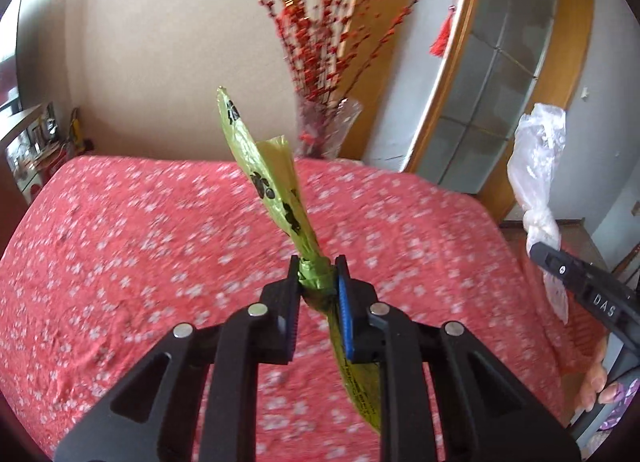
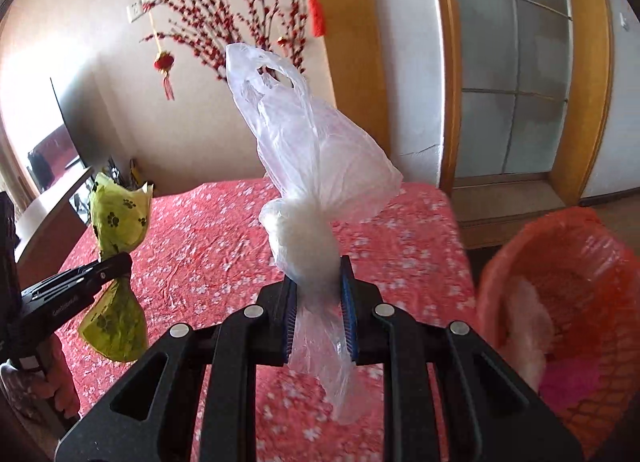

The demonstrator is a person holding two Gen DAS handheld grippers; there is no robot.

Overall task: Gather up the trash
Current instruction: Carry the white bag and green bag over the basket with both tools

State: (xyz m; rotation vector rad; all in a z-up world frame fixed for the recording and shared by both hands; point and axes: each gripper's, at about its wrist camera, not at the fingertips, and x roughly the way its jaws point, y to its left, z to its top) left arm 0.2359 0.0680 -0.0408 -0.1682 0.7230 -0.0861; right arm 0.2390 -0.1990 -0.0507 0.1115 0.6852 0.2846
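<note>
Black linkage bars fill the near edge of both wrist views. Left claw [image 1: 318, 276] is clenched on the knotted waist of a green bag [image 1: 276, 182], a thin yellow-green plastic printed with black paw marks. Its long axis runs from near to far and upward: the flared top leans up and to the left, and the tail hangs down toward the camera, clear of the surface below. Right claw [image 2: 320, 282] is clenched on a white bag [image 2: 304, 142], translucent, twisted at the middle, its handle loops standing up and slightly left while the loose end trails down between the fingers. Both bags are held in the air above the bed [image 1: 120, 242], whose red flowered cover lies open on all sides beneath them. Off the bed's right edge stands an orange mesh basket [image 2: 592, 246] with a pink liner, near the right claw. Beyond the far edge, a vase of red branches [image 1: 324, 130] stands by the wall.
</note>
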